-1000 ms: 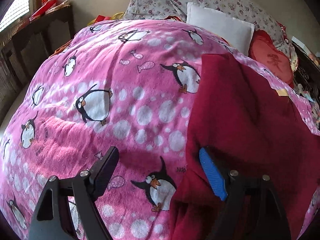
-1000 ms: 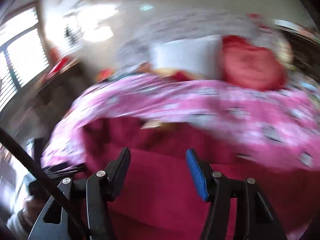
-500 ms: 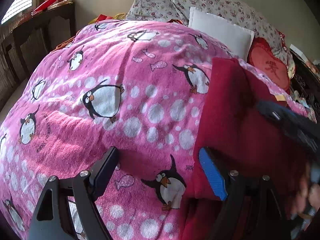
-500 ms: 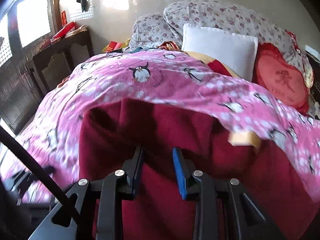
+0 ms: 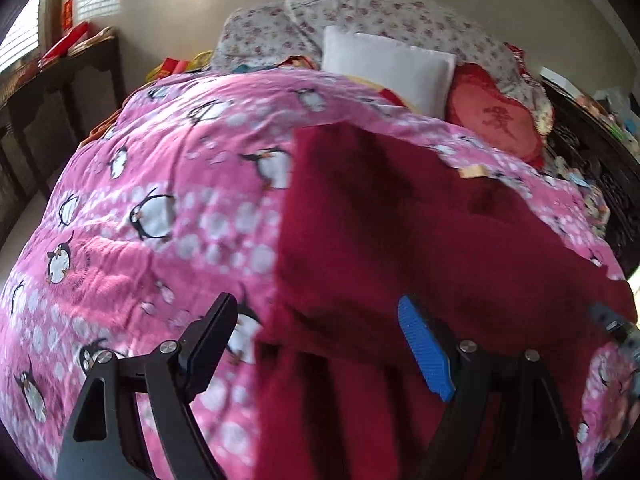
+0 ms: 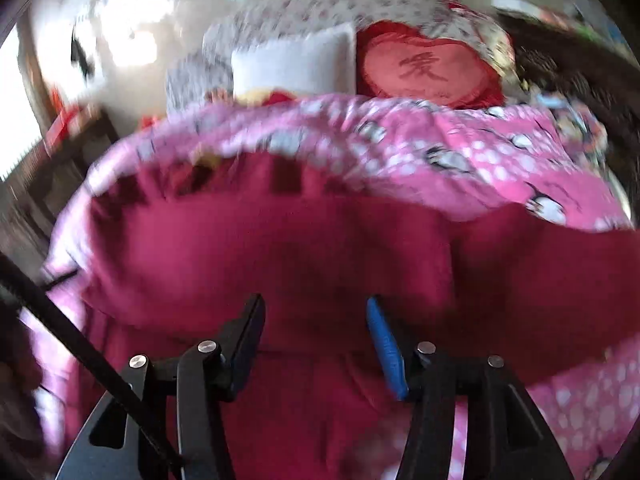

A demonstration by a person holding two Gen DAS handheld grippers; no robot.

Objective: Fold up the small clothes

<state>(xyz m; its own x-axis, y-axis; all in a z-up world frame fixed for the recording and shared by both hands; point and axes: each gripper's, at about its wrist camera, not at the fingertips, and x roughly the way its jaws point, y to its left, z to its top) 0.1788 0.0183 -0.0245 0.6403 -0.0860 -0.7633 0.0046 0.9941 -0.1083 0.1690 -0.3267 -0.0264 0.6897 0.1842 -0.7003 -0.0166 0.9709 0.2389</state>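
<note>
A dark red fleece garment (image 5: 400, 220) lies spread on a pink penguin blanket (image 5: 160, 200); a small tan tag (image 5: 472, 171) shows at its far edge. My left gripper (image 5: 320, 332) hovers over the garment's near left edge, its jaws wide and nothing between them. In the right wrist view the same red garment (image 6: 280, 248) fills the middle of a blurred picture. My right gripper (image 6: 316, 332) hangs just above it with jaws opening, and no cloth is pinched between the pads. The garment's near hem hangs over the bed's front edge.
At the head of the bed lie a white pillow (image 5: 384, 68), a red heart cushion (image 5: 496, 120) and floral pillows (image 5: 360, 12). A dark wooden sideboard (image 5: 60, 92) stands to the left, dark furniture (image 5: 600, 152) to the right. A black cable (image 6: 80, 352) crosses the lower left.
My left gripper shifted right, from the blanket beside the garment to over its left edge. My right gripper narrowed its jaws half a second ago, then widened them again, and swung right over the garment.
</note>
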